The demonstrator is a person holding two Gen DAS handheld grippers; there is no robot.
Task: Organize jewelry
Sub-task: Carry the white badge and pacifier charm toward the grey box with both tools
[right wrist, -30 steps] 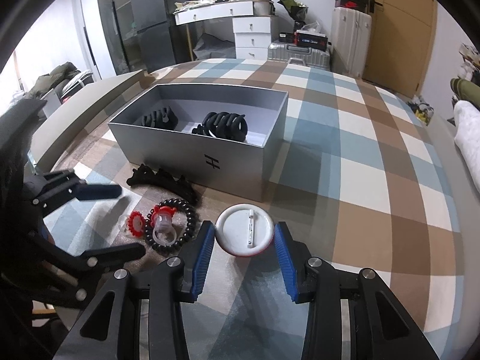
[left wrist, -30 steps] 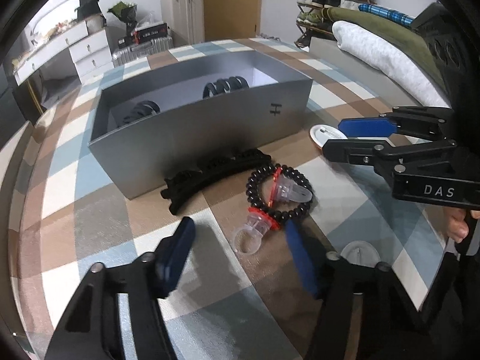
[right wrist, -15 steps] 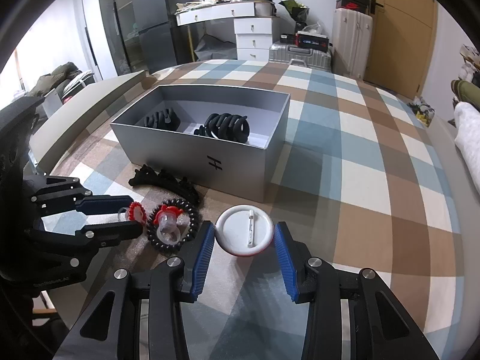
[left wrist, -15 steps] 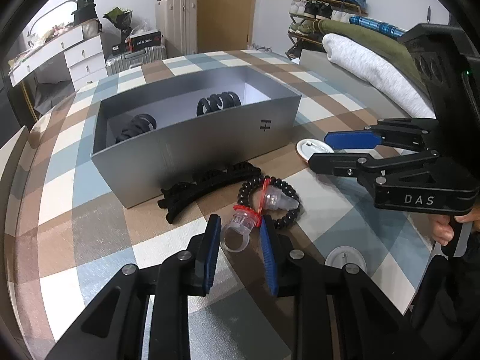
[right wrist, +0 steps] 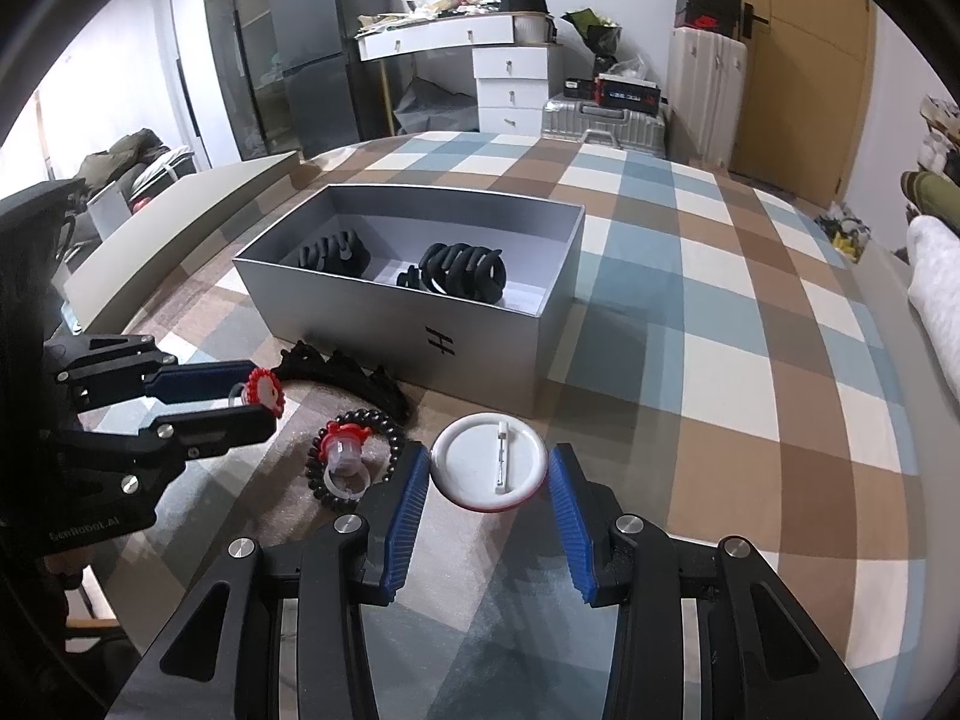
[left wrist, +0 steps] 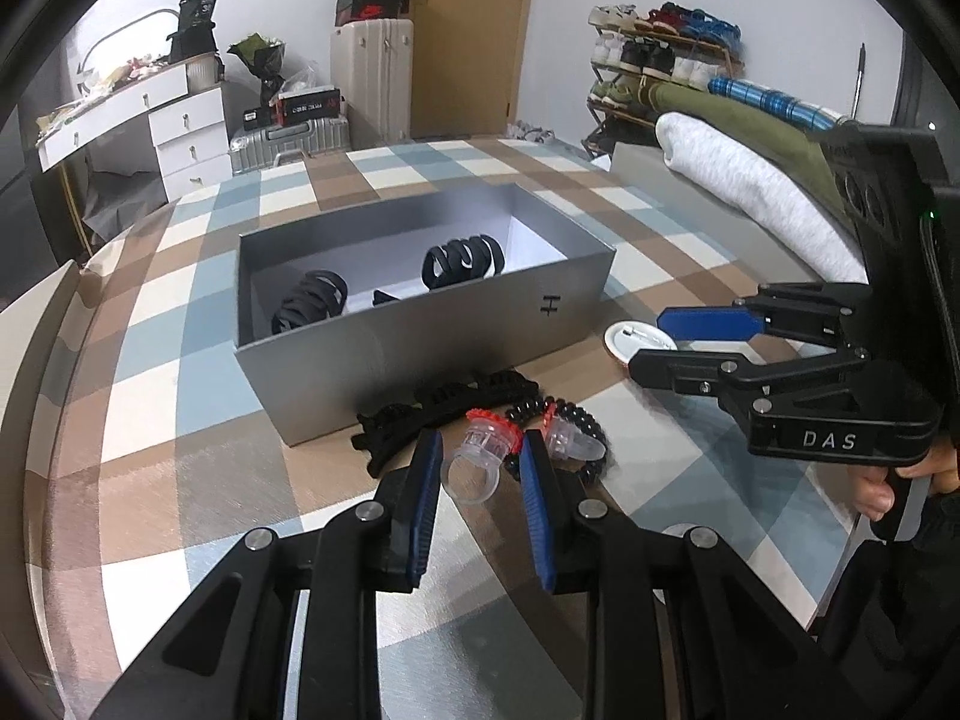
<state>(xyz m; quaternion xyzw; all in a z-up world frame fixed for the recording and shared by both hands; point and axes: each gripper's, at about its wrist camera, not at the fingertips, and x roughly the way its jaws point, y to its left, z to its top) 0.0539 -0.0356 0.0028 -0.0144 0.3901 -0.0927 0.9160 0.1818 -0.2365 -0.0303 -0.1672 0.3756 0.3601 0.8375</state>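
We take the grey box (left wrist: 420,324) on the checked table (right wrist: 720,312) as our landmark. In front of the box, our left tool (left wrist: 480,462) pinches a clear ring (left wrist: 477,459) with a red top between its blue pads, raised a little above the table. Just beside it, also in front of the box, lies a black bead bracelet (right wrist: 384,456) with a second ring (right wrist: 342,462) inside it. A black hair clip (left wrist: 444,408) lies against the front wall of the box. Near the front right corner of the box, our right tool (right wrist: 489,468) is spread around a white round badge (right wrist: 489,468), and the pads seem not to touch it. Inside the box we see two black clips (right wrist: 462,270).
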